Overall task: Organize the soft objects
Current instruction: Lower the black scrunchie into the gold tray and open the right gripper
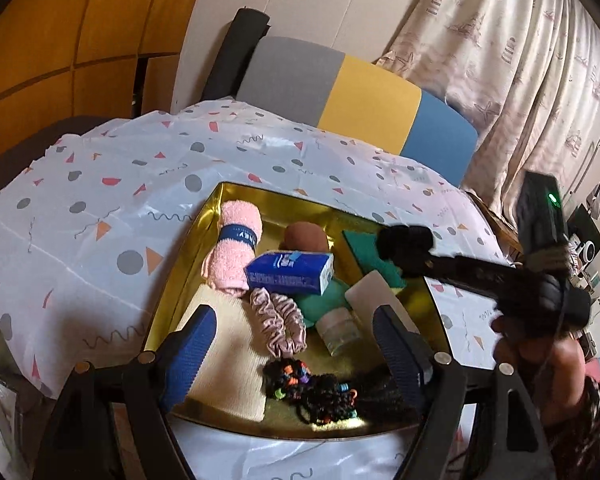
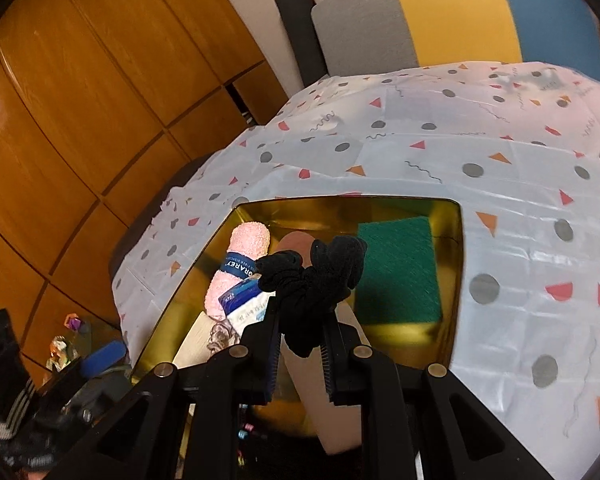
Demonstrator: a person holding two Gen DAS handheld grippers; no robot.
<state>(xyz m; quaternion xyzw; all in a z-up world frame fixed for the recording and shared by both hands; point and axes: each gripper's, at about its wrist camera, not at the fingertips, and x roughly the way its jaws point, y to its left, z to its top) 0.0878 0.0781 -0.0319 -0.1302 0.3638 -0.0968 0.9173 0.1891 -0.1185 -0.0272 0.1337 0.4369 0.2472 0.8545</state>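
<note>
A gold tray [image 1: 180,280] on the patterned tablecloth holds a rolled pink towel [image 1: 232,248], a blue tissue pack [image 1: 290,272], a green sponge [image 1: 374,256], a pink scrunchie [image 1: 278,322], a cream cloth [image 1: 228,360], a small jar [image 1: 340,330] and black hair ties with coloured beads [image 1: 312,388]. My left gripper [image 1: 296,356] is open above the tray's near side. My right gripper [image 2: 300,344] is shut on a black scrunchie [image 2: 316,276] and holds it above the tray [image 2: 454,280]. It also shows in the left wrist view [image 1: 406,242].
A grey, yellow and blue cushion [image 1: 360,96] lies behind the table, with a curtain [image 1: 520,52] at right and wooden cabinets [image 2: 80,100] at left. A white flat object [image 1: 376,292] lies in the tray. Clutter sits at the left floor [image 2: 68,344].
</note>
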